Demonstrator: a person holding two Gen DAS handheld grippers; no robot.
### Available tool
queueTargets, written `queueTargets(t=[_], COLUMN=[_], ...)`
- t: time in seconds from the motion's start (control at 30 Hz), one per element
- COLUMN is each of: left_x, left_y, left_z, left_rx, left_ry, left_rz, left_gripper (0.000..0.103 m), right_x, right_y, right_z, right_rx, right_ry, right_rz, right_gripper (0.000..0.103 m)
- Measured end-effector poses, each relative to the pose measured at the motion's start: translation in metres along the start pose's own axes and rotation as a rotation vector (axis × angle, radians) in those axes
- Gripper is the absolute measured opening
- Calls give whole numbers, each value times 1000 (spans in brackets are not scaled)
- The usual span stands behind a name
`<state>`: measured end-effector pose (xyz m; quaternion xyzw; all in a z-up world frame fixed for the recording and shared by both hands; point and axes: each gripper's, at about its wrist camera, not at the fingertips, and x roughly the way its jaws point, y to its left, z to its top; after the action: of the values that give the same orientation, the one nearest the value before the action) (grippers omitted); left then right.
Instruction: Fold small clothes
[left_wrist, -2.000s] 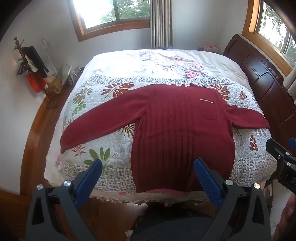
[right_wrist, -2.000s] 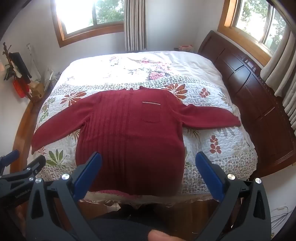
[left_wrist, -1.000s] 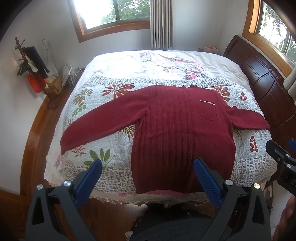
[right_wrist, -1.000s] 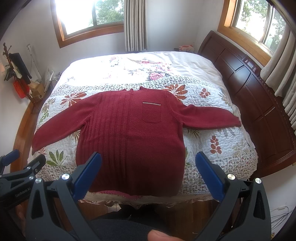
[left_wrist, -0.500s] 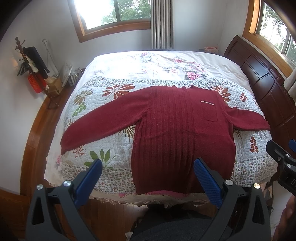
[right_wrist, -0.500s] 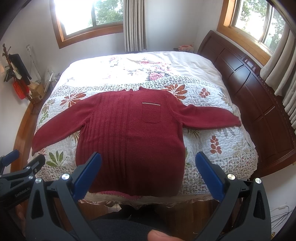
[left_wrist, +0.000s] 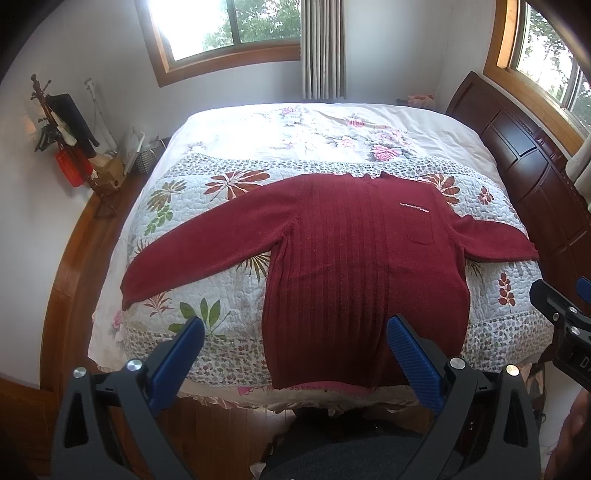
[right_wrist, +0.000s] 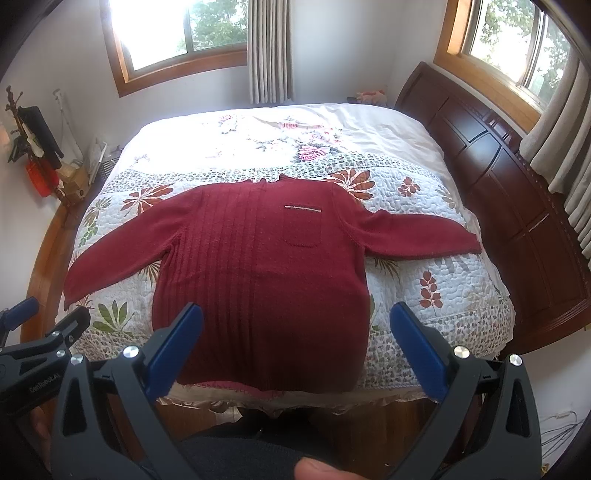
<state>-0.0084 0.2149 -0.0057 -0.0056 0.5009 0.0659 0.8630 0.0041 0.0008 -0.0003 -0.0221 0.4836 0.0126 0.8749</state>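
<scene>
One dark red sweater (left_wrist: 354, 266) lay flat, sleeves spread, on floral-quilted bed (left_wrist: 229, 332); two windows, wooden headboard (right_wrist: 517, 221). Left gripper (left_wrist: 295, 354) and right gripper (right_wrist: 295, 339) hovered, jaws spread, empty.

sunlit windows (left_wrist: 229, 29), dark headboard (right_wrist: 498, 177), wood floor (left_wrist: 74, 258)

From where I hold both grippers, the air above the bed (left_wrist: 258, 147) is open, and I can come down on the sweater (left_wrist: 354, 266) from any side. The far half of the quilt (right_wrist: 280, 136) lies bare. On the right the dark headboard (right_wrist: 517, 206) walls off that edge. At far left a coat rack (left_wrist: 62, 136) and clutter crowd the corner.
</scene>
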Motion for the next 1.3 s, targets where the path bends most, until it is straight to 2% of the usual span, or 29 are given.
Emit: queueTargets(t=[1.3], left_x=[1], left_y=[-1], left_z=[4], left_rx=[1], left_ry=[4], left_rz=[-8], left_gripper=[99], right_x=[6], right_y=[3], right_z=[9], right_rx=[7], right_ry=[8], right_rz=[-17], right_gripper=[101])
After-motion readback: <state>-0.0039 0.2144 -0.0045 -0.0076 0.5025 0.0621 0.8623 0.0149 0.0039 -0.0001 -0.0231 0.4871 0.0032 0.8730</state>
